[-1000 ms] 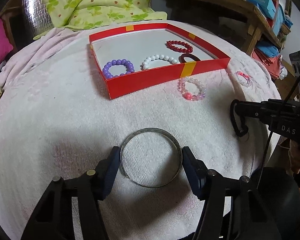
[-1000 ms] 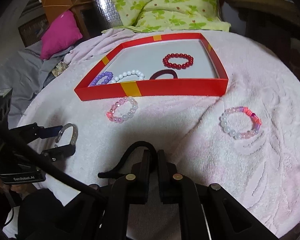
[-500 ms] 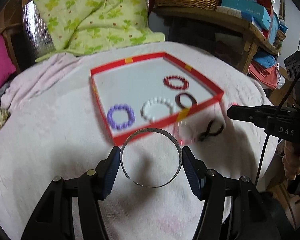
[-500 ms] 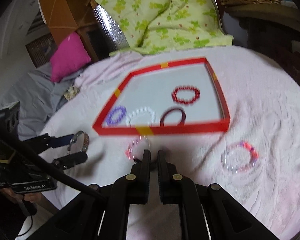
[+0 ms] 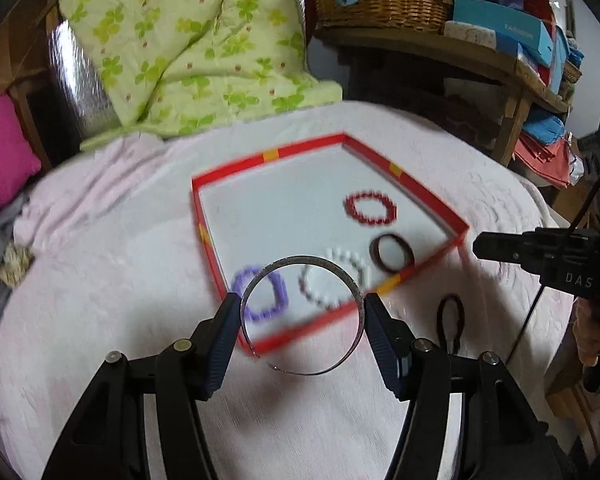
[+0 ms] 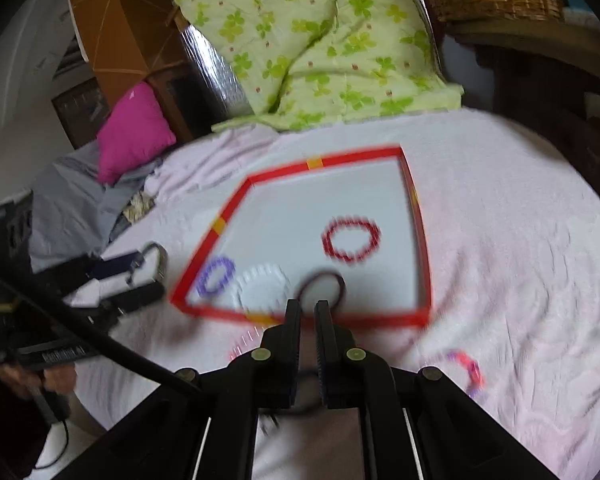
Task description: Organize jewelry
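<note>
Silver metal, a thin bangle, sits pinched across its width in the left gripper, jaws spread wide to span it, carried above the near edge of the red tray. The right gripper has jaws nearly closed on a dangling dark hair band. Four pieces already lie in the tray; a pink-beaded bracelet waits on the pink towel. A second ago both pieces were low over the towel; now they're lifted, heading trayward.
</note>
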Motion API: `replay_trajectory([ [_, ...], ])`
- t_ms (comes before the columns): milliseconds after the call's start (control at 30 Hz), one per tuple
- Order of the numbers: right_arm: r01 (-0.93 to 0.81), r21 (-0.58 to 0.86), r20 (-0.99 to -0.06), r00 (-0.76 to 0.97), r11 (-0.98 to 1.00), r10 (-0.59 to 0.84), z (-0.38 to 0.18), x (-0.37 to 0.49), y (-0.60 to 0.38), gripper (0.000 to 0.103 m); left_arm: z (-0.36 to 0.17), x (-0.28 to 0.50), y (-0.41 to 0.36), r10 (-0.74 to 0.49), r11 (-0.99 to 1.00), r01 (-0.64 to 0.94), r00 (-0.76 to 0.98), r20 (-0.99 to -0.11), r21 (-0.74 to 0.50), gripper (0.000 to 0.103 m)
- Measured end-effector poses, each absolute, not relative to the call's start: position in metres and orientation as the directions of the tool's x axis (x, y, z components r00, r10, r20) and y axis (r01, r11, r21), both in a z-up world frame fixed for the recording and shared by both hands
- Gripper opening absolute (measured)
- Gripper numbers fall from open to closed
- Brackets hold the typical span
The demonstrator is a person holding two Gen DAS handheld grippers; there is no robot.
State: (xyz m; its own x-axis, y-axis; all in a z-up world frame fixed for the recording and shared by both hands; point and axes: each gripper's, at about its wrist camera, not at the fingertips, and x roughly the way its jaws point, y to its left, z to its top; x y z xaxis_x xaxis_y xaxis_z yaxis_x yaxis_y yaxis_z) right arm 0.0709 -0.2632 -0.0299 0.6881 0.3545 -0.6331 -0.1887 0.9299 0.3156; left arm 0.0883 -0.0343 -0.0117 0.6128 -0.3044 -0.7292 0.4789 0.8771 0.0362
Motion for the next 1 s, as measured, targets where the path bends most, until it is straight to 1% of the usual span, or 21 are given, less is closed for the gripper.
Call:
replay_trajectory([
  [100, -0.182, 0.321, -0.658, 0.663, 0.929, 0.357, -0.047, 0.064, -0.266, 0.008, -0.025, 0.077, -0.029, -0.297, 0.887, 0.461, 0.585, -0.755, 0.008, 0.063],
  [133, -0.179, 0.321, -0.664, 0.657, 0.930, 0.356, -0.052, 0.063, -0.266, 0.011, -0.028, 0.074, -0.028, -0.293, 0.889, 0.457, 0.579, -0.761, 0.005, 0.063],
  [167, -0.177, 0.324, -0.667, 0.654, 0.929, 0.357, -0.055, 0.064, -0.267, 0.018, -0.031, 0.071, -0.026, -0.288, 0.892, 0.451, 0.571, -0.769, 0.002, 0.063],
  [200, -0.174, 0.324, -0.669, 0.653, 0.930, 0.355, -0.058, 0.064, -0.267, 0.022, -0.033, 0.068, -0.025, -0.281, 0.896, 0.443, 0.566, -0.775, -0.001, 0.063],
  [267, -0.169, 0.314, -0.689, 0.637, 0.934, 0.347, -0.065, 0.069, -0.265, 0.036, -0.033, 0.063, -0.023, -0.276, 0.900, 0.437, 0.566, -0.777, -0.001, 0.063],
  [400, -0.187, 0.295, -0.730, 0.589, 0.937, 0.347, -0.080, 0.075, -0.254, 0.037, -0.031, 0.058, -0.022, -0.265, 0.905, 0.425, 0.575, -0.774, 0.006, 0.063],
  [500, -0.211, 0.221, -0.751, 0.586, 0.952, 0.304, -0.086, 0.073, -0.242, 0.035, -0.028, 0.058, -0.024, -0.261, 0.905, 0.426, 0.585, -0.767, 0.017, 0.063],
  [567, -0.231, 0.173, -0.757, 0.590, 0.957, 0.279, -0.086, 0.070, -0.234, 0.007, -0.025, 0.057, -0.026, -0.259, 0.903, 0.428, 0.594, -0.762, 0.027, 0.063],
  [667, -0.226, 0.143, -0.754, 0.606, 0.964, 0.254, -0.083, 0.065, -0.232, 0.007, -0.020, 0.055, -0.027, -0.257, 0.902, 0.431, 0.606, -0.752, 0.039, 0.063],
  [800, -0.241, 0.149, -0.730, 0.628, 0.959, 0.270, -0.070, 0.060, -0.230, 0.007, -0.015, 0.057, -0.027, -0.241, 0.905, 0.421, 0.619, -0.748, 0.056, 0.063],
  [1000, -0.276, 0.171, -0.660, 0.681, 0.946, 0.318, -0.034, 0.054, -0.227, 0.007, -0.009, 0.063, -0.028, -0.226, 0.908, 0.412, 0.635, -0.739, 0.076, 0.063],
])
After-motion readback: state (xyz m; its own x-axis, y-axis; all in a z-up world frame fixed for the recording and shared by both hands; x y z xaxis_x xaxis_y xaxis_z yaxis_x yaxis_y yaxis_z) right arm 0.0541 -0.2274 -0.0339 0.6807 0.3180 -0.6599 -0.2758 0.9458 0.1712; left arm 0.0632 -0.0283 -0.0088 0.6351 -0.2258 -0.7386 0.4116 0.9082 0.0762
